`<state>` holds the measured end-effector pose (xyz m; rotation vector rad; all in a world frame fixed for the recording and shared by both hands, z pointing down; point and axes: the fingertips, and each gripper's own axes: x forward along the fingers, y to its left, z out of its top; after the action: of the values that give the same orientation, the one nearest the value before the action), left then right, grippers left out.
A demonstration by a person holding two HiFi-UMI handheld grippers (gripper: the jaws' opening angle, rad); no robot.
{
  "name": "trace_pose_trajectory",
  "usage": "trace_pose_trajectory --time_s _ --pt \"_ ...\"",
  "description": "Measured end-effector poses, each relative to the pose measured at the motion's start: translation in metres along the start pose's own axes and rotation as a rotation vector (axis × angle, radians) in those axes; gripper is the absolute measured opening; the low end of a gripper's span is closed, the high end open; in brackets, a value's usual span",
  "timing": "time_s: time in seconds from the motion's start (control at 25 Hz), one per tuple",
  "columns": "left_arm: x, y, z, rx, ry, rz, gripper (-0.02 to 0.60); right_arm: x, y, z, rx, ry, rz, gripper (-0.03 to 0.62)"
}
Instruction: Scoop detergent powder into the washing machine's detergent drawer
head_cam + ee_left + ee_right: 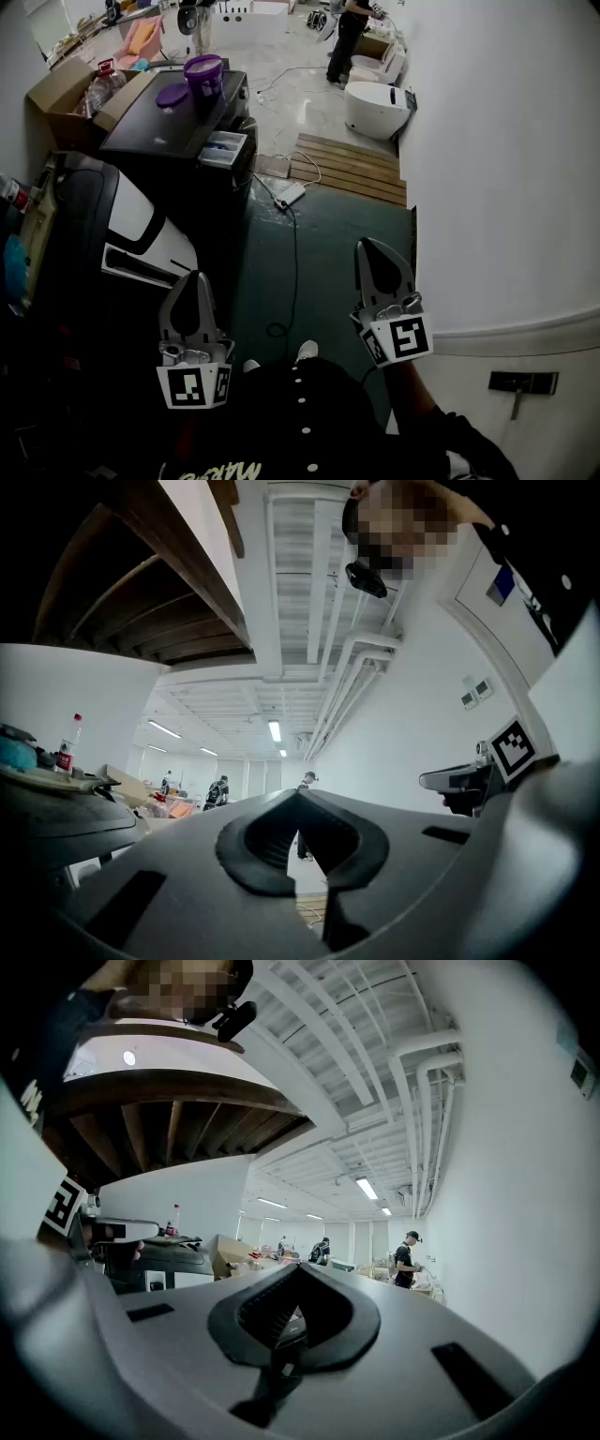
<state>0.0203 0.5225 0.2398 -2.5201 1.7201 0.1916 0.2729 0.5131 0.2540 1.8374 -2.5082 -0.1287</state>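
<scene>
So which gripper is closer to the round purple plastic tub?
Left, but both are far back. The left gripper lines up with the round purple plastic tub; the right gripper is off to its right, near the white wall.

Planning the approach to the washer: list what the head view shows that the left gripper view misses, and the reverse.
Only the head view: the purple tub on the washing machine, the open detergent drawer, the wooden pallet. Only the left gripper view: ceiling lights and white pipes. Both: the left tool and the right tool, each shut and empty.
</scene>
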Motion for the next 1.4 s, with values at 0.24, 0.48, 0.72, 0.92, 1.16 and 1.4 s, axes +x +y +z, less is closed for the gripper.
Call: trace_pose_trajectory --time_s 0.24,0.48,0.72,0.92,1.16,1.4 --pt "-0.001 -0.003 0.0 0.0 -0.001 -0.005 0.014 -0.002 0.0 0.001 0.003 -0.009 0.003 0.028" --pt "0.0 -0.005 -0.001 0.002 0.004 -0.008 0.014 -0.005 -0.001 0.001 0.047 -0.026 0.009 0.028" --pt "0.004 -0.01 -0.004 0.008 0.013 0.0 0.014 -0.004 -0.004 -0.005 0.039 -0.018 0.041 0.031" --pt "0.008 -0.019 -0.006 0.023 0.029 0.028 0.014 -0.003 -0.019 -0.005 0.087 -0.043 0.057 0.212" --pt "0.011 -0.035 -0.007 0.044 0.035 0.094 0.014 -0.001 -0.041 -0.016 0.093 -0.038 0.103 0.196" --pt "0.02 -0.027 -0.019 0.053 0.068 0.132 0.014 0.019 -0.049 -0.029 0.107 -0.021 0.121 0.196"
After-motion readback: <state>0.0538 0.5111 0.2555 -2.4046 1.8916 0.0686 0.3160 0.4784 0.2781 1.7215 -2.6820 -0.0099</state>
